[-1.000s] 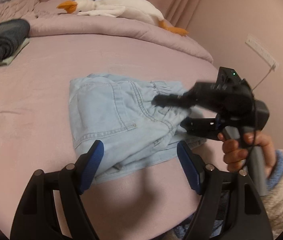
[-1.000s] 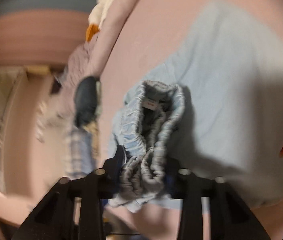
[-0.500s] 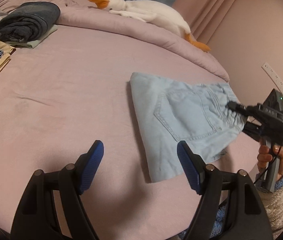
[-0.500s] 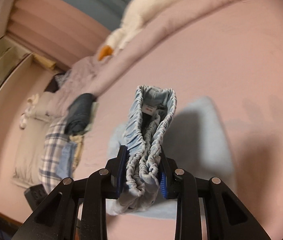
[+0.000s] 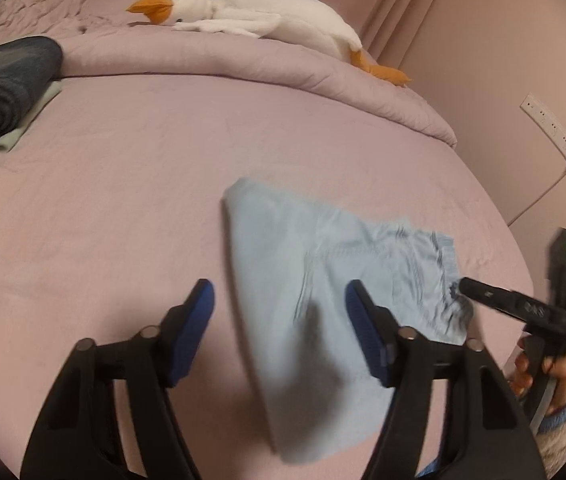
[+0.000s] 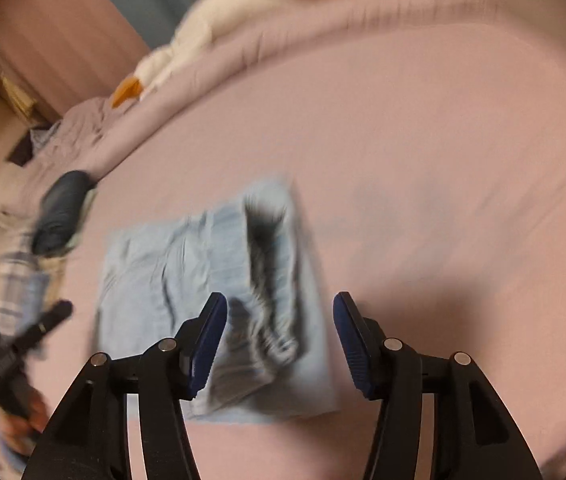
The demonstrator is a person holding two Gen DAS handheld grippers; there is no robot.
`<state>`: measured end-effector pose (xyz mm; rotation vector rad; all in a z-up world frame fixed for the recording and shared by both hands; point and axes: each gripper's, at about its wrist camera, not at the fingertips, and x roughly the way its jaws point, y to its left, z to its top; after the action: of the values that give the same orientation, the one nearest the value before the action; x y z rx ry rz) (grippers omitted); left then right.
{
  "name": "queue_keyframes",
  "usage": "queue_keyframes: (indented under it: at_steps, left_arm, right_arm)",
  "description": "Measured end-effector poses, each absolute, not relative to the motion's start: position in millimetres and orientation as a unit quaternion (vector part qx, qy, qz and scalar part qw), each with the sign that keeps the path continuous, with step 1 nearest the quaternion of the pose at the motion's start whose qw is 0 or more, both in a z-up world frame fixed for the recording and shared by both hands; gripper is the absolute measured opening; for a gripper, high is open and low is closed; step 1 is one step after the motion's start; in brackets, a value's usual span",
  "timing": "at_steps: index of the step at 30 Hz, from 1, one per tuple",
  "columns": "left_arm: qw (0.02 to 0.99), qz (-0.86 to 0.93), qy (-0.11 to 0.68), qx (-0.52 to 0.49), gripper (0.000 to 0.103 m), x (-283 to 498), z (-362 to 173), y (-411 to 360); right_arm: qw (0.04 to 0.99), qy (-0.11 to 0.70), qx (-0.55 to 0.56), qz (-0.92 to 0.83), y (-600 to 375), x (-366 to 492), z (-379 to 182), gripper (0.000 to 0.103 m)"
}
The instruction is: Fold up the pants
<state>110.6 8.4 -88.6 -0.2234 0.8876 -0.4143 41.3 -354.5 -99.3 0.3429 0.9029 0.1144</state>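
Now wide open and empty, the right gripper (image 6: 279,336) hangs just above the folded pants (image 6: 219,300), whose gathered waistband runs from 12 toward 6 o'clock between its fingers. Across the pink bed (image 5: 123,184), the left gripper (image 5: 279,324), likewise open, sees the bundle at 1 o'clock. Judging by this, the right hand is nearer for any further fold.
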Motion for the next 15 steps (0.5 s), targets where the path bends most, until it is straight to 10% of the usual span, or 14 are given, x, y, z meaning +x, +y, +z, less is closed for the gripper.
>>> queue_keyframes:
  at_steps: [5, 8, 15]
  left_arm:
    - [0.853, -0.227, 0.452, -0.127, 0.014, 148.6, -98.1, 0.7]
    - [0.842, -0.226, 0.471, -0.132, 0.010, 166.2, -109.3, -2.6]
    - [0.826, -0.207, 0.511, -0.122, 0.012, 195.6, -146.8, -3.2]
  right_arm:
    - [0.887, 0.411, 0.115, 0.177, -317.6, 30.3, -83.4, 0.050]
    - [0.862, 0.428, 0.089, 0.257, -271.5, 30.1, -95.8, 0.024]
    - [0.813, 0.484, -0.047, 0.318, -194.4, 18.3, -145.6, 0.018]
